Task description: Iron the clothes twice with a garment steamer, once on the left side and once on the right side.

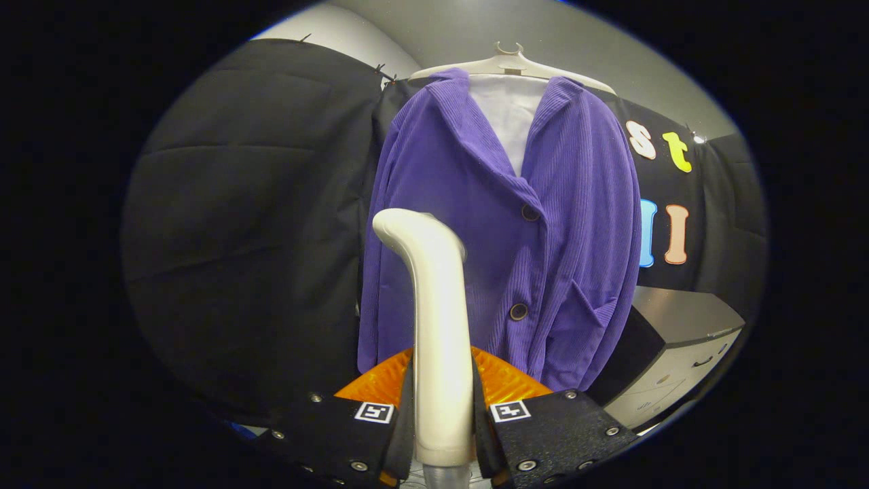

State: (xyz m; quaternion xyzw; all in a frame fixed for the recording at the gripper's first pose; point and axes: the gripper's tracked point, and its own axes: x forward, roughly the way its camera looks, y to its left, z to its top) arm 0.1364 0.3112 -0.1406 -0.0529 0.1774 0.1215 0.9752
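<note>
- Clearly, the steamer is clamped between the two fingers of the gripper, both pressed against its pale handle from either side.
- Its handle is held upright, and its curved head is bent over at the top, towards the jacket.
- The purple corduroy jacket is hung on a pale hanger just beyond the steamer, facing the fingers.
- Whether the steamer's head is touching the cloth cannot be told; it is seen over the jacket's left front panel, near the upper button.
- A second button is seen lower down, beside the handle, and a patch pocket is set to its right.
- Something white is shown inside the open collar.
- A grey cabinet with drawers is placed to the right of the jacket's hem.
- Black cloth is hung behind the jacket as the wall.
</note>
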